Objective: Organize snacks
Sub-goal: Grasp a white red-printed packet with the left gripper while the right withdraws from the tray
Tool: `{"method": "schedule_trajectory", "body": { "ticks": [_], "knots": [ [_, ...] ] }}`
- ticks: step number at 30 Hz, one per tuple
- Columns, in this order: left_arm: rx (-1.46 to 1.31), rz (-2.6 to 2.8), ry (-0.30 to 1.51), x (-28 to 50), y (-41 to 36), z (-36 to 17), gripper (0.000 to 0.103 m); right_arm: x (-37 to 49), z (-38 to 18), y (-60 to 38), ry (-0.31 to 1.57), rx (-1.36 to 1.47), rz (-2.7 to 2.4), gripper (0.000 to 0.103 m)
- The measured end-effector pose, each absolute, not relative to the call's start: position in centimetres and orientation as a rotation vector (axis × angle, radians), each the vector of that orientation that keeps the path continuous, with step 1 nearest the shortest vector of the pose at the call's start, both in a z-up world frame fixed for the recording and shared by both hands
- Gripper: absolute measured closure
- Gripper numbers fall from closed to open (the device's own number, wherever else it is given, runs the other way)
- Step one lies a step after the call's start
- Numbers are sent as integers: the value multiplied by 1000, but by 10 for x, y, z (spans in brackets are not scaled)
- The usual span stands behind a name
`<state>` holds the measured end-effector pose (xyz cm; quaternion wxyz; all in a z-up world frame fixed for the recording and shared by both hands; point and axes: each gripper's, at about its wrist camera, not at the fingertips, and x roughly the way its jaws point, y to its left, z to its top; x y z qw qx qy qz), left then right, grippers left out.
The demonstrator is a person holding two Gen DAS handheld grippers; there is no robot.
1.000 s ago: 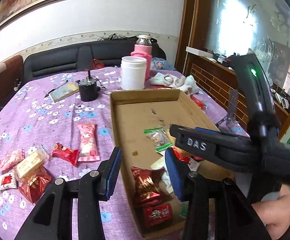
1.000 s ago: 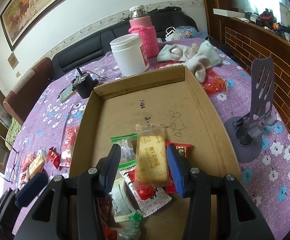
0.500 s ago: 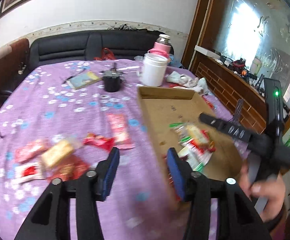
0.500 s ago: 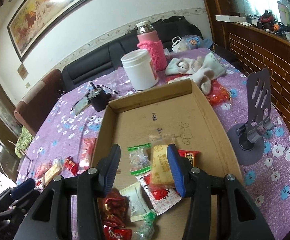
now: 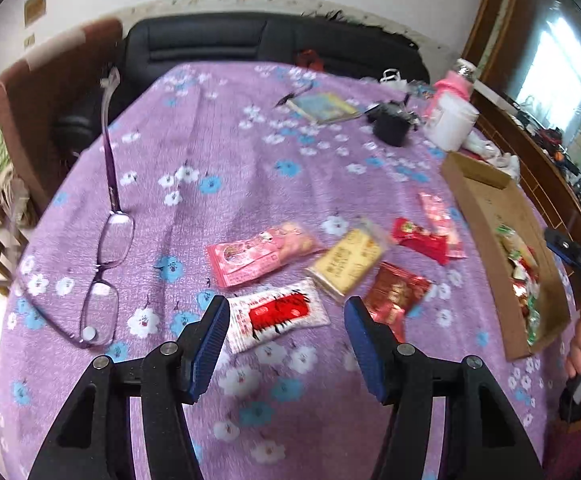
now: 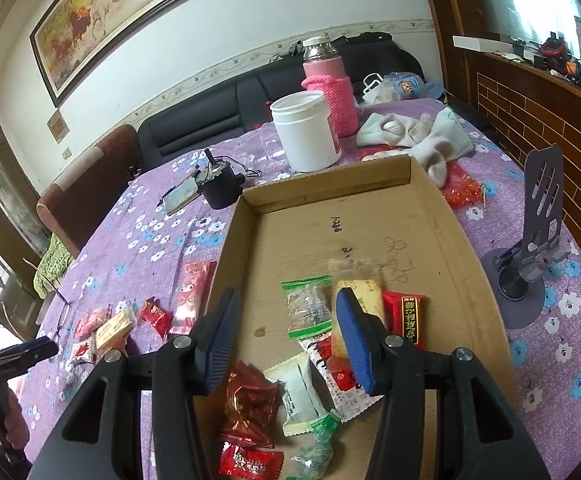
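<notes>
My left gripper [image 5: 286,344] hangs over the loose snacks on the purple cloth, empty, its jaws opening. A white-and-red packet [image 5: 276,316] lies just ahead between its fingers, untouched. Beyond lie a pink packet [image 5: 262,252], a yellow packet [image 5: 346,266], a red foil packet [image 5: 396,294] and a red candy [image 5: 420,240]. My right gripper [image 6: 286,336] hovers over the near end of the cardboard tray [image 6: 330,184], its jaws opening a little, nothing pressed between them. In the tray lie a yellow biscuit packet [image 6: 364,292], a green-edged clear packet [image 6: 310,312] and several others.
Purple glasses [image 5: 106,260] lie at the cloth's left edge. A white jar [image 6: 306,136], a pink flask [image 6: 328,88], a black motor [image 6: 220,184] and a crumpled cloth [image 6: 418,136] stand behind the tray. A grey phone stand [image 6: 530,248] sits to its right.
My left gripper swung left from the tray's edge to above the loose snacks, and its jaws widened. The right gripper stayed over the tray, the yellow biscuit packet now lying beyond its fingers.
</notes>
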<state>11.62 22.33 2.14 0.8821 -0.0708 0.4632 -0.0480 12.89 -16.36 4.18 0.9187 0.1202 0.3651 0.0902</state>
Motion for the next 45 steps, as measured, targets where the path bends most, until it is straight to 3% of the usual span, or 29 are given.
{"method": "schedule_trajectory", "body": {
  "ticks": [13, 29, 30, 32, 38, 40, 45],
  "knots": [
    [-130, -113, 1030, 155, 211, -10, 40, 130, 39, -163, 764, 245, 187, 53],
    [-87, -41, 1048, 124, 196, -17, 40, 125, 43, -154, 750, 221, 206, 52],
    [-80, -21, 1043, 124, 194, -17, 54, 124, 44, -153, 746, 219, 208, 52],
    [-75, 61, 1015, 122, 190, -18, 67, 123, 46, -152, 740, 220, 218, 52],
    [-141, 108, 945, 114, 199, -19, 68, 105, 64, -132, 700, 226, 319, 51],
    [-123, 141, 931, 115, 205, -21, 68, 98, 68, -114, 701, 232, 400, 39],
    [-119, 154, 918, 116, 208, -22, 68, 107, 43, -45, 913, 271, 646, 38]
  ]
}}
